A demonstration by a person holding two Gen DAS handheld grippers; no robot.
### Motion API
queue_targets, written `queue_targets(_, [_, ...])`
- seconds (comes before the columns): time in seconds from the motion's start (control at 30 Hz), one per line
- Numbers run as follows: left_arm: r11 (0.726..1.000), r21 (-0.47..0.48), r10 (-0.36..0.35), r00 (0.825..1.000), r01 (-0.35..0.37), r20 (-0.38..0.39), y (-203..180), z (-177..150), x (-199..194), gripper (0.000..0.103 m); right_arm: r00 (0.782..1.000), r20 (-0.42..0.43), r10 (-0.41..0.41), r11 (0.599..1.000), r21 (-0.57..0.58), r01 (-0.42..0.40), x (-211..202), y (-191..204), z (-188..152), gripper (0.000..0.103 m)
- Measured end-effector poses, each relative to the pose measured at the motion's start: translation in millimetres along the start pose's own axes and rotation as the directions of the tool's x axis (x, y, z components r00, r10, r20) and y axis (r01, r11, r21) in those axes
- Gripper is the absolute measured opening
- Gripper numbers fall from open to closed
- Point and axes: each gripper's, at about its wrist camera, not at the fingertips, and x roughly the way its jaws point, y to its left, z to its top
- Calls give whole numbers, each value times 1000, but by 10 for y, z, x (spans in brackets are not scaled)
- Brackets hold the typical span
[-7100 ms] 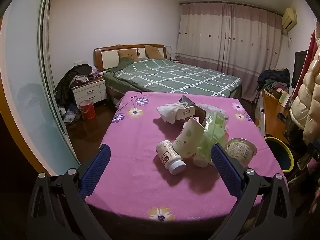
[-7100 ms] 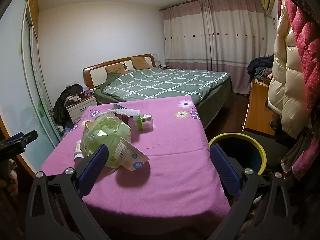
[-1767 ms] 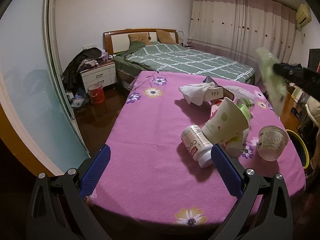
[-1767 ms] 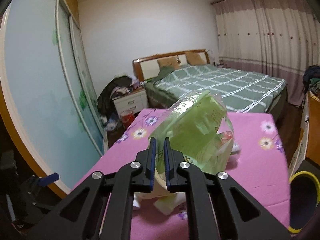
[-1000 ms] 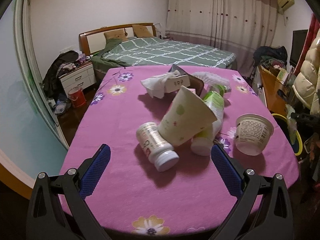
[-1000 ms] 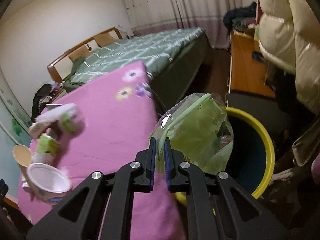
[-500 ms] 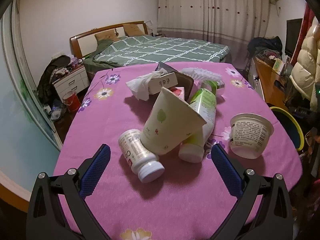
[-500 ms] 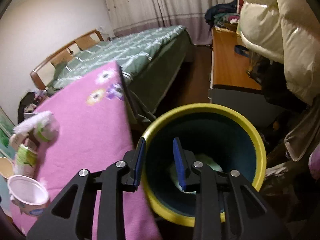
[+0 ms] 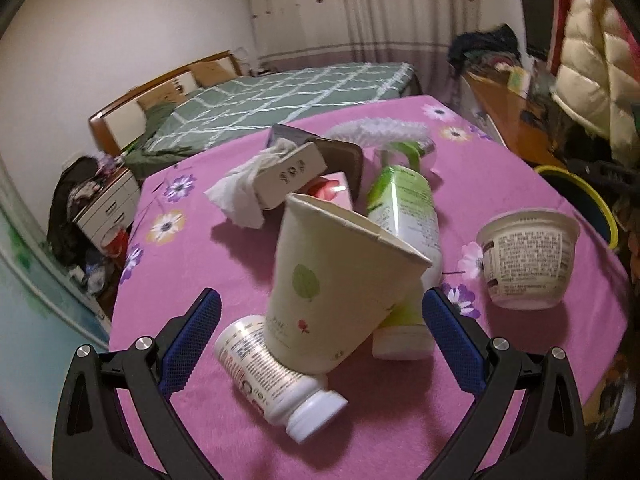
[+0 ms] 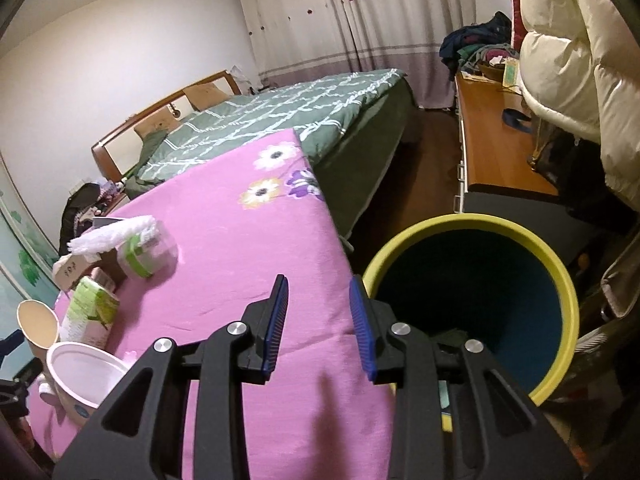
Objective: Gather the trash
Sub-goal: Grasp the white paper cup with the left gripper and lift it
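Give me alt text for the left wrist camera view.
The open left gripper hovers over a paper cup leaning on a white pill bottle on a pink flowered tablecloth. A green carton and a yogurt tub lie nearby.

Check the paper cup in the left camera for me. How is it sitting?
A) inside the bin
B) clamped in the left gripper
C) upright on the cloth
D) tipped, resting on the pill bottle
D: the paper cup leans tilted with its base on the lying pill bottle; the left gripper stands open around it, not touching.
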Motion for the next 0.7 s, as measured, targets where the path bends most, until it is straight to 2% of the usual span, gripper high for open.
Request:
queue_targets(0.1, [998,58,-19,1000,19,0,-83,25,59,99,1000,9,-5,1000,-17,5,36,85,-35,31])
queue_targets(0.23, [992,125,6,1000,-6,2,-177,57,122,99,1000,-6,4,1000,-7,-4,88,101,-66,32])
queue_targets(0.47, [990,142,-1,1000,1,-1,-110,123,191,98,1000,-13,-3,1000,12,3,118,60,-53,33])
queue_targets(0.63, [985,169,-36,999,39,-21,-131,133,233,79,1000,-22,0,1000,31,0,137,10,-47,33])
queue_targets(0.7, [986,160,-52,998,55,-24,-120,136,231,77,1000,-23,0,999,33,1,141,5,-45,33])
